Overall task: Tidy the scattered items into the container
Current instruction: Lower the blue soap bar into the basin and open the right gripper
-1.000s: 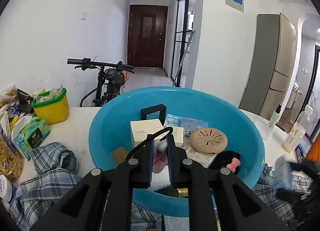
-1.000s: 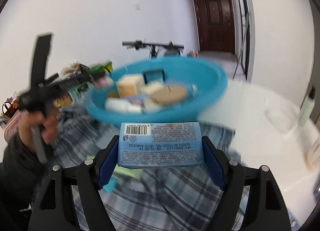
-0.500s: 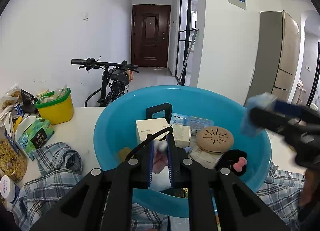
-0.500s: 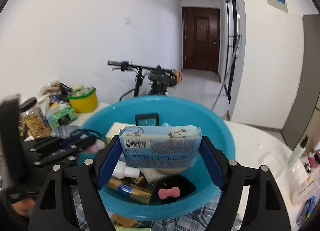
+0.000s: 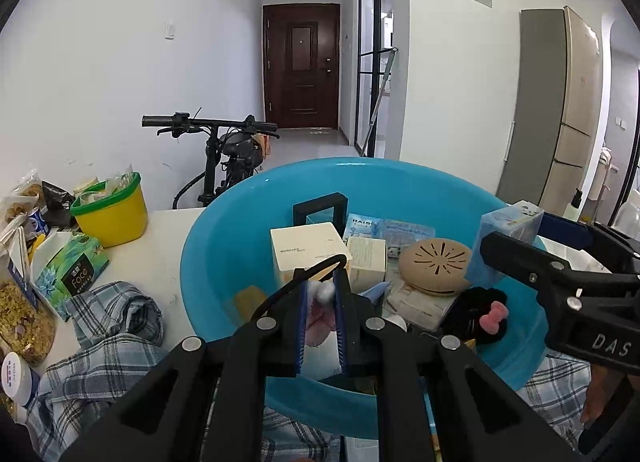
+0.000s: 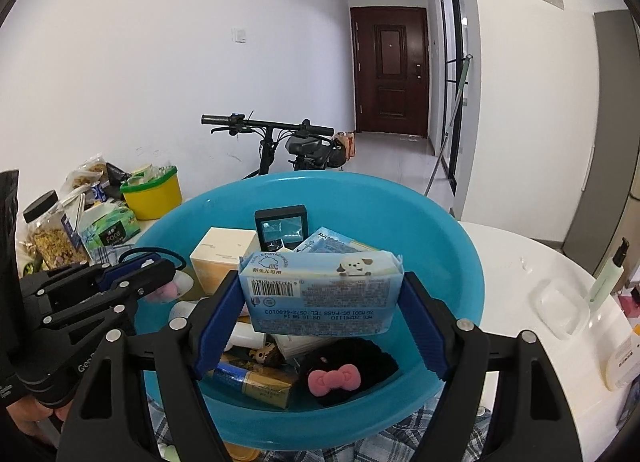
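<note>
Hallway and bicycle behind, both our claws over the basin.
Our right claw has swung the tissue pack (clamped) above the basin; left claw stays clenched on a pink-white trinket. Both ready to drop.

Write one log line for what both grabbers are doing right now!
left gripper: shut on pink-and-white soft item over blue basin | right gripper: shut on blue wipes pack over basin | neither released

left wrist: looked forward, slightly down, close over blue basin | right wrist: likewise | shared: basin, doorway
</note>
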Action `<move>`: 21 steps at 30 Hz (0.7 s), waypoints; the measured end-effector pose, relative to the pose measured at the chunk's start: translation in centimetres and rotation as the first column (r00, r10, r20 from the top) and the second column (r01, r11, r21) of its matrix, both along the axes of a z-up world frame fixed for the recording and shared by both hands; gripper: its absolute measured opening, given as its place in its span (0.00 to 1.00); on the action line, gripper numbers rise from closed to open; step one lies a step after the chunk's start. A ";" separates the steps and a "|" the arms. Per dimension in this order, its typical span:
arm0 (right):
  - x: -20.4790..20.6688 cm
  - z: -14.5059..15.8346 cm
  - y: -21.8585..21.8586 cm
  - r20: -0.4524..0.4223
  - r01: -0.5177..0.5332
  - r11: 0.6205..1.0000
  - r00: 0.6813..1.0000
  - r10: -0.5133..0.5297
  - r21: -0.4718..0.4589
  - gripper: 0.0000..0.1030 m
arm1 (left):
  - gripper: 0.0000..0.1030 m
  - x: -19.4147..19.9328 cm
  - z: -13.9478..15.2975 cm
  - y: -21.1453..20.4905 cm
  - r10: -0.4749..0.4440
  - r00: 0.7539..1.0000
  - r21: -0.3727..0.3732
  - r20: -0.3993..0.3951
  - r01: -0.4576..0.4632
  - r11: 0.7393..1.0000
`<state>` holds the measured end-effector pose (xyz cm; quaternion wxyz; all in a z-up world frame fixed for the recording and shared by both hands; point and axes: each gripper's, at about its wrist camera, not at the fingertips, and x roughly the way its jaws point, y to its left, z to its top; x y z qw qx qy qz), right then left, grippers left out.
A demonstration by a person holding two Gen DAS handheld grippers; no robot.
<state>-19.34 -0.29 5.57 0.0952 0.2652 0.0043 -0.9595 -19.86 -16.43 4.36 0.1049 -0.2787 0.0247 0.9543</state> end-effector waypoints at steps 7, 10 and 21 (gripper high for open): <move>0.5 0.0 -0.3 -0.011 0.005 1.000 1.000 -0.005 0.027 0.74 | 0.13 0.0 0.0 -0.1 0.003 1.000 0.002 -0.002 -0.003 1.000; 0.5 0.0 -0.1 -0.012 0.009 1.000 1.000 -0.009 0.021 0.74 | 0.13 0.1 0.0 -0.1 -0.001 1.000 0.000 -0.004 0.001 1.000; 0.4 -0.3 -0.2 -0.002 0.017 1.000 1.000 -0.017 0.025 0.74 | 0.13 0.1 -0.2 0.0 0.001 1.000 -0.008 -0.003 -0.002 1.000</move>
